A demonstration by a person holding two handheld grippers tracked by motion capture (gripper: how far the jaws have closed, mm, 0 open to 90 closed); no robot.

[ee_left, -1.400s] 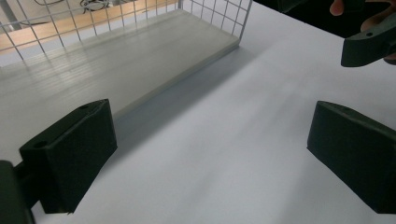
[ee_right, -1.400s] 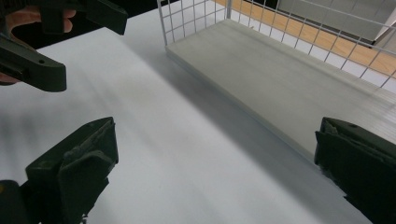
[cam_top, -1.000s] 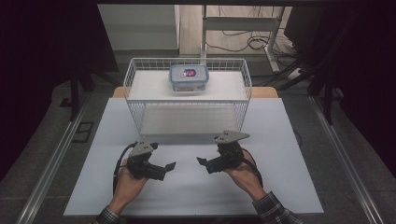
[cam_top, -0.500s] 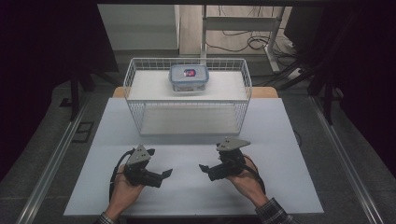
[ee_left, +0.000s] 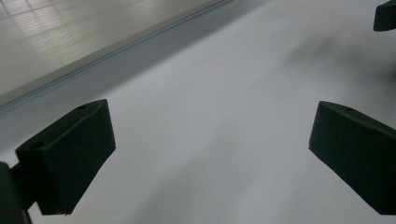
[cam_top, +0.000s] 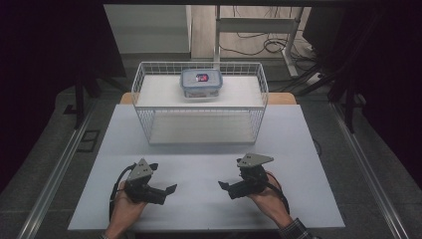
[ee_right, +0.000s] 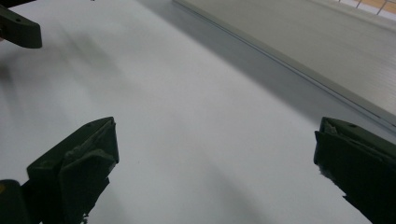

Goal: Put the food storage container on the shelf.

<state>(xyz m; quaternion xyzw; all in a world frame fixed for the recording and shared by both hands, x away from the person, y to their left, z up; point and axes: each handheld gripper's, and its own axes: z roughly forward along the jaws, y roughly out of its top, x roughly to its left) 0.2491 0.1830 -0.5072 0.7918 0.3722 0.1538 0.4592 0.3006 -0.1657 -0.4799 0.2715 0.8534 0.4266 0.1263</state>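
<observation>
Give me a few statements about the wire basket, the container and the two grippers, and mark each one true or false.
1. The clear plastic container with a blue lid sits inside the white wire basket. True.
2. The left gripper is shut on the container. False: it is open over the white table surface, holding nothing.
3. The right gripper is open. True.
4. Both grippers are inside the basket. False: both are on the near side of the basket, outside it.
</observation>
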